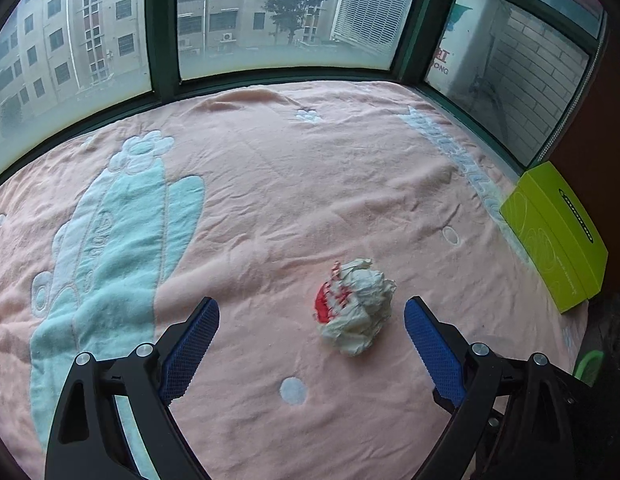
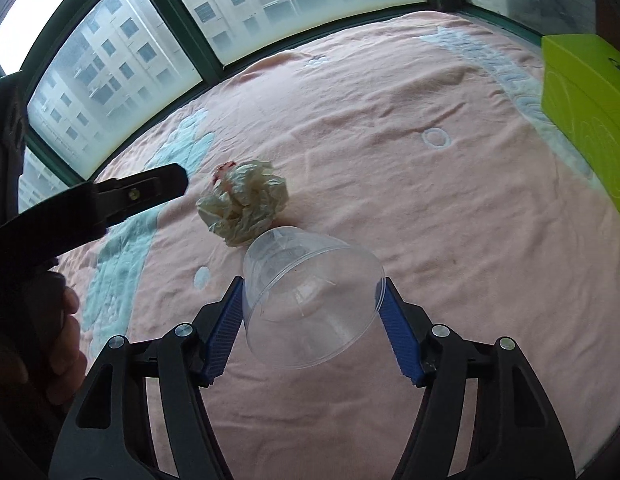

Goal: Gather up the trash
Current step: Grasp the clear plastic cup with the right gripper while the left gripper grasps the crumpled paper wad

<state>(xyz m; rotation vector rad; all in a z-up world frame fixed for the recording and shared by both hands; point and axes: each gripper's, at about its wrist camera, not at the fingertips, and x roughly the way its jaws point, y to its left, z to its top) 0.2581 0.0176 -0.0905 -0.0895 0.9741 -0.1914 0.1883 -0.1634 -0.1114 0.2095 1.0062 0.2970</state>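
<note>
A crumpled ball of white paper with red print (image 1: 358,308) lies on the pink blanket (image 1: 310,184). My left gripper (image 1: 312,306) is open, its blue pads on either side of the ball and touching nothing; the ball sits nearer the right pad. In the right wrist view the paper ball (image 2: 246,200) lies just beyond a clear plastic cup (image 2: 310,300). The cup is tipped on its side, mouth toward the camera. My right gripper (image 2: 311,280) is shut on it, both blue pads against its wide rim. One black finger of the left gripper (image 2: 166,180) reaches in beside the ball.
A lime-green box (image 1: 558,236) stands at the blanket's right edge, also the green box (image 2: 590,112) in the right wrist view. Dark-framed windows run along the far side. A green round object (image 1: 588,364) shows below the box. A person's hand (image 2: 66,332) holds the left gripper.
</note>
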